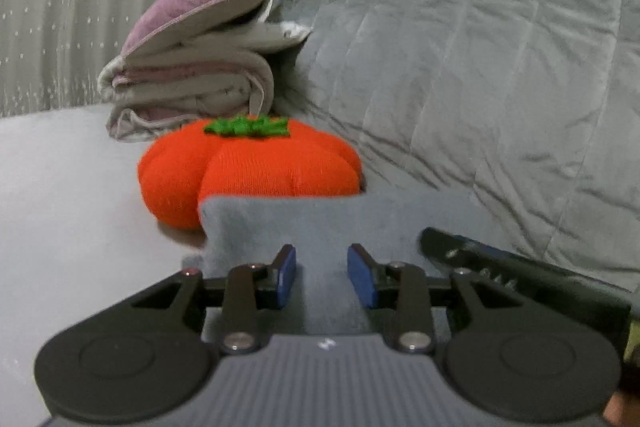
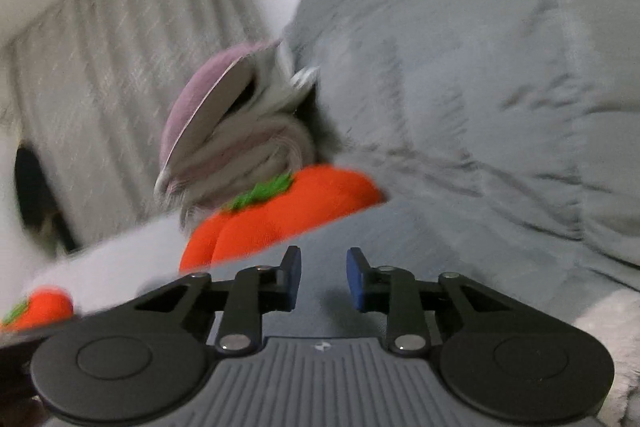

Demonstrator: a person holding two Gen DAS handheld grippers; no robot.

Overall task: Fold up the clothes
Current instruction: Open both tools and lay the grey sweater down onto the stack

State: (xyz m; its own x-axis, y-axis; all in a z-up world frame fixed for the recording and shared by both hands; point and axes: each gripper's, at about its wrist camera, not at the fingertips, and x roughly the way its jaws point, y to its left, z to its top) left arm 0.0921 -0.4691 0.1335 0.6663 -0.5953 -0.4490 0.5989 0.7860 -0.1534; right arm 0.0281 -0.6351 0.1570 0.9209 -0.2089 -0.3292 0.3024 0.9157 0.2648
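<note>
Your left gripper: blue pads parted, a soft grey-blue folded cloth lying between and under them; whether the pads touch it cannot be told.

Your right gripper: pads parted, nothing between them, over the same grey-blue fabric. In the left view its black body reaches in from the right, over the cloth's right edge.

Just beyond the cloth: a round orange knitted pumpkin-shaped cushion with a green stalk, touching the cloth's far edge.

Behind the cushion: a stack of folded grey and mauve blankets.

To the right: a large grey quilted cover, rising beside the cloth.

Background: a pale patterned curtain.

Right view, lower left: a second orange cushion, blurred.
</note>
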